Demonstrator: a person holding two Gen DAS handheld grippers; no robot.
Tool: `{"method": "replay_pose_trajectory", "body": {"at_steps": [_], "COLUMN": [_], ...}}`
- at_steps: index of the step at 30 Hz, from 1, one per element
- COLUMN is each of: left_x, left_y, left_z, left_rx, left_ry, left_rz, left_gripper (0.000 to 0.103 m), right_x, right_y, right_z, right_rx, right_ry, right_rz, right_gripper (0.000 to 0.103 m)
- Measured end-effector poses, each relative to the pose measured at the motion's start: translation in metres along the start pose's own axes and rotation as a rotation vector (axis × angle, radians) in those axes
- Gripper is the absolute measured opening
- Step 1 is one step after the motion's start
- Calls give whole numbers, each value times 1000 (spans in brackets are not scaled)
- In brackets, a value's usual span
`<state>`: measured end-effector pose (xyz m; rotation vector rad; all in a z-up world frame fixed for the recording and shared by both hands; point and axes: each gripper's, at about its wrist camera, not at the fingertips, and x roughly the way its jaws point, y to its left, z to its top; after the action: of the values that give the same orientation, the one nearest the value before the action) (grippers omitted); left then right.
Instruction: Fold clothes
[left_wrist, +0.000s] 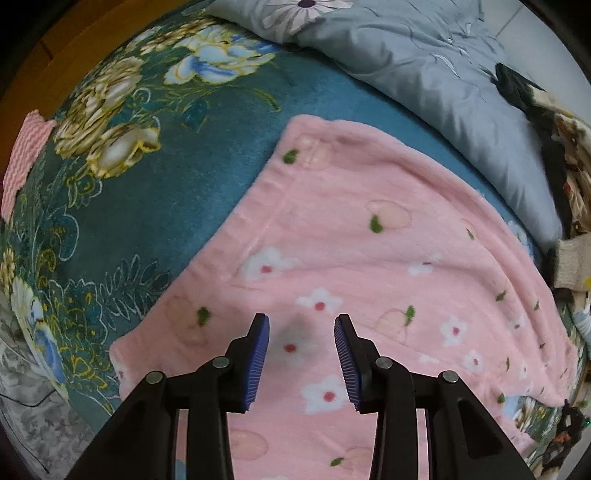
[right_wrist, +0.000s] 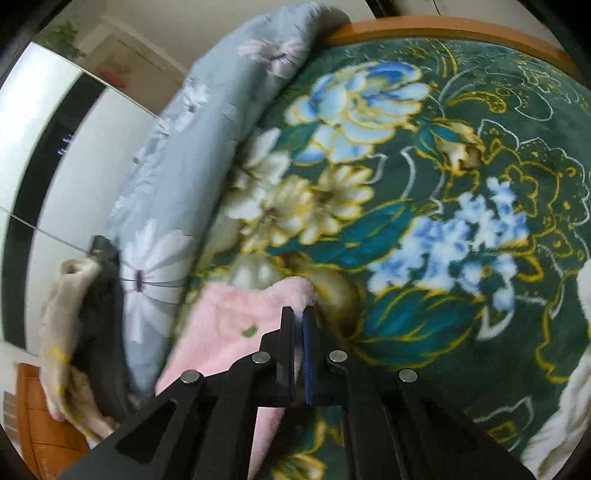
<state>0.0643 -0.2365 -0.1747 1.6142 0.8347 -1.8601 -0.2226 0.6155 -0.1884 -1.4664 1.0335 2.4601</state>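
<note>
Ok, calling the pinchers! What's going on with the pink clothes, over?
Left gripper open above pink fleece garment. Right gripper shut on its edge. Grey quilt alongside, not blocking.

**Where everything lay on the bed**

The fleece garment (left_wrist: 351, 258) lay spread flat on the bed blanket (left_wrist: 166, 192), directly under and ahead of my left gripper (left_wrist: 301, 354), which hovered above it. Behind the garment, along the far side of the bed, lay the quilt (left_wrist: 424, 74). To the garment's right sat a heap of other clothes (left_wrist: 569, 177), beside the quilt's end. At the blanket's left edge lay a small knitted cloth (left_wrist: 26, 155).

My right gripper (right_wrist: 298, 354) sat at an edge of the garment (right_wrist: 229, 325), with the garment running back to its left. The blanket (right_wrist: 424, 221) stretched ahead and right, and the quilt (right_wrist: 192, 155) lay along the left.
</note>
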Motion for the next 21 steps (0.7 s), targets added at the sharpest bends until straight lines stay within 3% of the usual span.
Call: {"method": "replay_pose_trajectory", "body": {"at_steps": [4,7,10,16,21], "left_x": [-4,-6,-4,10,4], "left_y": [14,33,62,121,161], "left_z": [-3,-6,-14,-36,-54], "left_rx": [-14,-55,-107,-195,-203], "left_ry": [-7,-21,-20,7,-9], "left_rz": [-24,-59,-92,-154,-206], "left_gripper": [41,42,45,45,45], "right_x": [-2,-33,-80,-132,-152], "right_y": [13,21,25,-15,-69], "right_z": [-6,-4,-11,-71,-133], "right_rx": [-34,-30,-67,-50,82], "right_ry": [22,-13,-70,-37,9], "right_rz": [-7,39,67,24,-34], "right_gripper": [8,23,27,30,30]}}
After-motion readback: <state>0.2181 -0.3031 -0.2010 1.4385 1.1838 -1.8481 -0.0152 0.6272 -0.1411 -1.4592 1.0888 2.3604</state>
